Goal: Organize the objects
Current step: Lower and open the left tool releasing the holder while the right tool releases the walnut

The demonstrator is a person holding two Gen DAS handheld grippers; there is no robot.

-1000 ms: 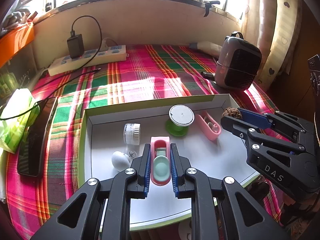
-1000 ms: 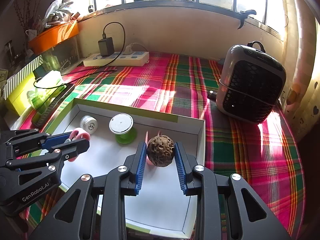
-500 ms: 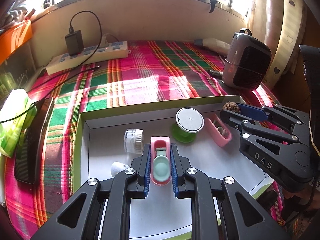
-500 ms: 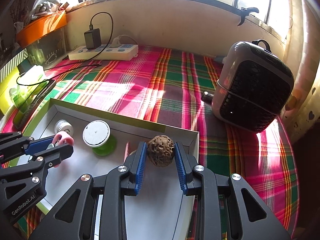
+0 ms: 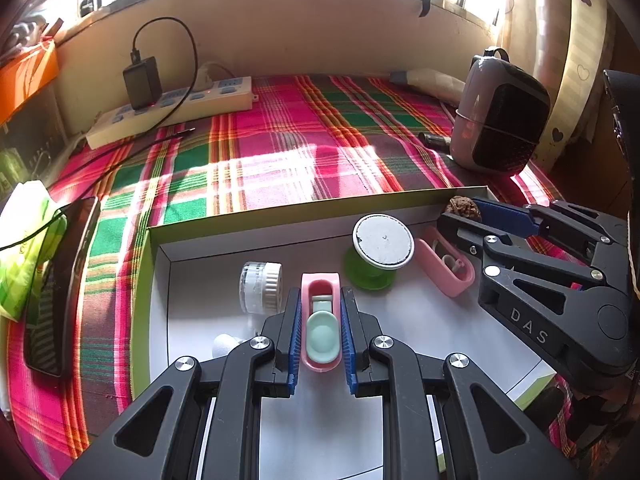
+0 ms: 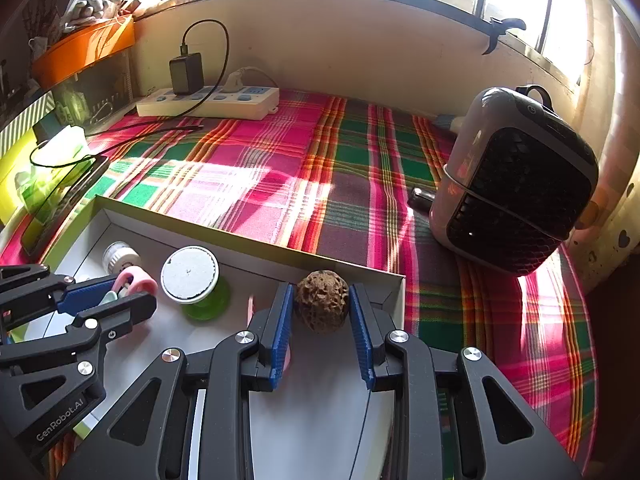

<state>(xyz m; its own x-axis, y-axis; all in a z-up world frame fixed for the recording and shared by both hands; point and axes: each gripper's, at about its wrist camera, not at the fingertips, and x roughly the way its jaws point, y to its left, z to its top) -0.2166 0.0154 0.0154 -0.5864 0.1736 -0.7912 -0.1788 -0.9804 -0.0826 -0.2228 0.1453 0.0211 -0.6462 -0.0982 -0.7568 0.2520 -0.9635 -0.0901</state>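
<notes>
My left gripper (image 5: 320,312) is shut on a pink clip holder with a mint insert (image 5: 321,322), held over the white box (image 5: 224,236). My right gripper (image 6: 322,308) is shut on a brown wrinkled walnut (image 6: 322,300) above the box's far right corner (image 6: 390,292). In the box lie a green spool with a white top (image 5: 382,242), a second pink holder (image 5: 446,266), a small clear jar with a white cap (image 5: 260,286) and a white bit (image 5: 224,344). The right gripper (image 5: 472,216) also shows in the left wrist view.
The box sits on a plaid cloth (image 6: 280,168). A small heater (image 6: 516,184) stands at the right. A power strip with a black charger (image 6: 208,102) lies along the back wall. A phone (image 5: 56,280) and a green packet (image 5: 28,248) lie at the left.
Both grippers have moved forward and to the right over the box, each still holding its object. The walnut now sits over the box's far right corner.
</notes>
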